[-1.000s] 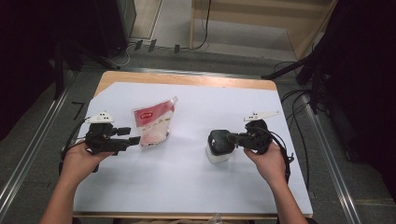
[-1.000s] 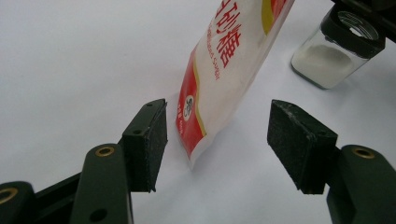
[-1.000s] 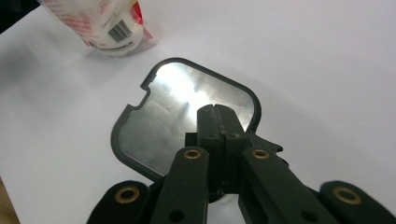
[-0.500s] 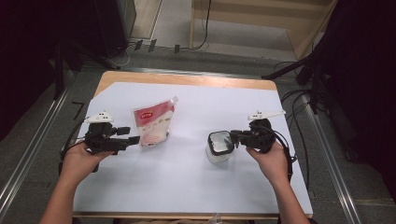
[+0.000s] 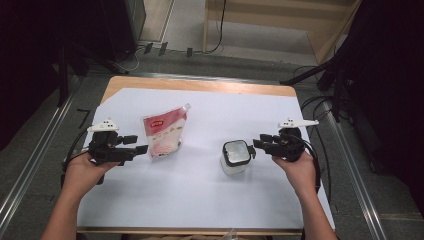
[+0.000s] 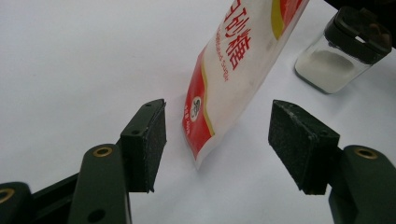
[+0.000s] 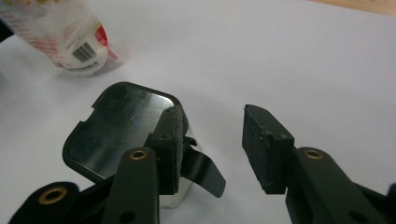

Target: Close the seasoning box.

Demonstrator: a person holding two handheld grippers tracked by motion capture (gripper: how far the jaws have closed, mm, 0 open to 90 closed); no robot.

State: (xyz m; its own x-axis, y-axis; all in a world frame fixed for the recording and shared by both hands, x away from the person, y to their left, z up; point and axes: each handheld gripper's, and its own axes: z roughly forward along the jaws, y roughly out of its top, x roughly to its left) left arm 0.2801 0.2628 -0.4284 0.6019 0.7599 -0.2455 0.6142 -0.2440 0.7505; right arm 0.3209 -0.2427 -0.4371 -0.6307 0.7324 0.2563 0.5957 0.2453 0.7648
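A red and white sugar pouch [image 5: 164, 132] lies flat on the white sheet at the left. My left gripper [image 5: 137, 144] is level just to its left, open, and its jaws frame the pouch's bottom corner [image 6: 208, 140] without touching it. A glass jar [image 5: 236, 156] with a square black lid and white powder inside [image 6: 343, 51] stands right of centre. My right gripper [image 5: 260, 141] sits just right of the jar, where its jaws have just been opening. Nothing is between them in the right gripper view [image 7: 212, 121]. A black flap of the jar lid [image 7: 116, 135] sticks out by one jaw.
A white sheet [image 5: 200, 200] covers most of the wooden table [image 5: 200, 86]. Cables and dark stands crowd the floor on the right [image 5: 320, 105]. Metal rails run along both sides of the table.
My right gripper has opened, come off the jar and drawn back to the right, which leaves the jar's lid in plain sight. The left gripper and the pouch have not moved.
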